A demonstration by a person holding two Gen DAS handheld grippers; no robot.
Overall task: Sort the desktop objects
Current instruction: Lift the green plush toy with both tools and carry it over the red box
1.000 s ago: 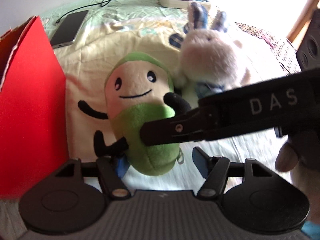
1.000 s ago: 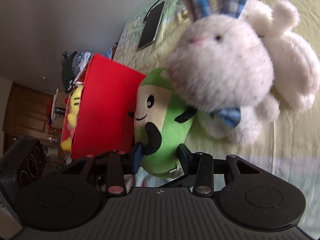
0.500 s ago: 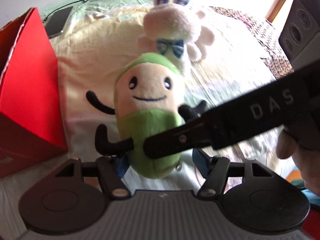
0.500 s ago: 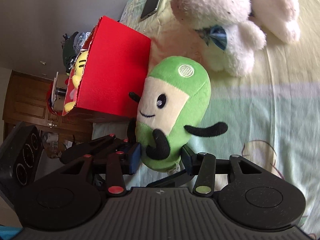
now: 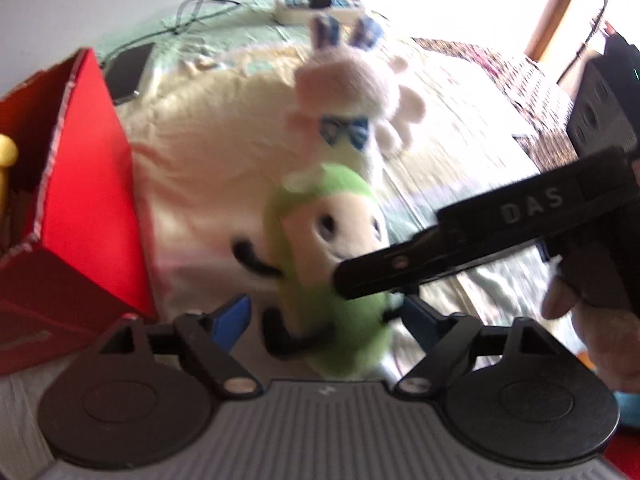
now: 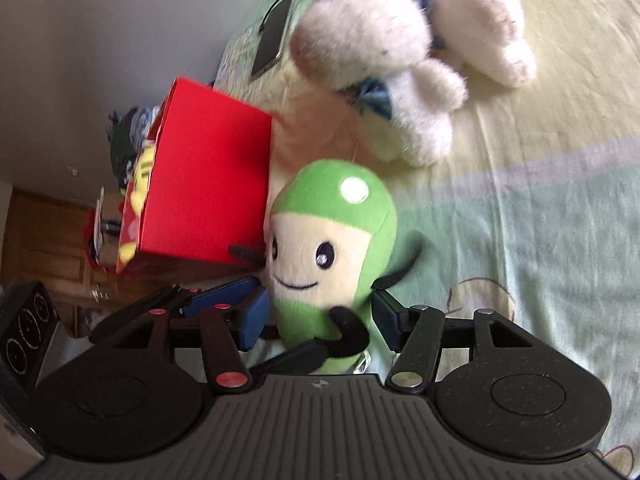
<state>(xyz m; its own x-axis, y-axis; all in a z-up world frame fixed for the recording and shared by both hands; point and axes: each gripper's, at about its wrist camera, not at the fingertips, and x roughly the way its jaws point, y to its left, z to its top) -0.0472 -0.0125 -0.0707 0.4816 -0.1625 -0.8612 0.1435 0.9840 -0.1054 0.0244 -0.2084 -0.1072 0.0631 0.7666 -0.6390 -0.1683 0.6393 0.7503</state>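
Between the right tongs (image 6: 318, 322), closest to that camera, sits the green plush doll (image 6: 332, 248): blue pads pressed on both sides of its lower body, so these tongs are clamped on it. Doll is upright, cream face toward the right wrist camera, one black arm curled in front.

Left tongs (image 5: 326, 316) are spread wide, pads either side of the same green plush doll (image 5: 320, 280) but with clear gaps, not touching as far as the blur allows (left wrist view is smeared). Right tongs' finger (image 5: 384, 270) crosses in from the right of that view, tip on the doll's front. A hand (image 5: 600, 328) wraps the handle of that unit at the right edge.

Just left of the doll: red box (image 6: 208, 176), open-topped, its wall beside the doll's head. A yellow toy (image 6: 140, 178) lies inside it; only partly visible.

Beyond the doll: white plush rabbit (image 6: 380, 64) with blue bow tie and plaid ears, lying on the bedsheet (image 6: 540, 208) (pale yellow and green, cartoon print). Whether rabbit and doll touch, cannot tell.

Further back: dark phone (image 5: 128, 74) flat on the sheet behind the box, then a white power strip (image 5: 320, 8) with a black plug and cables near the wall.
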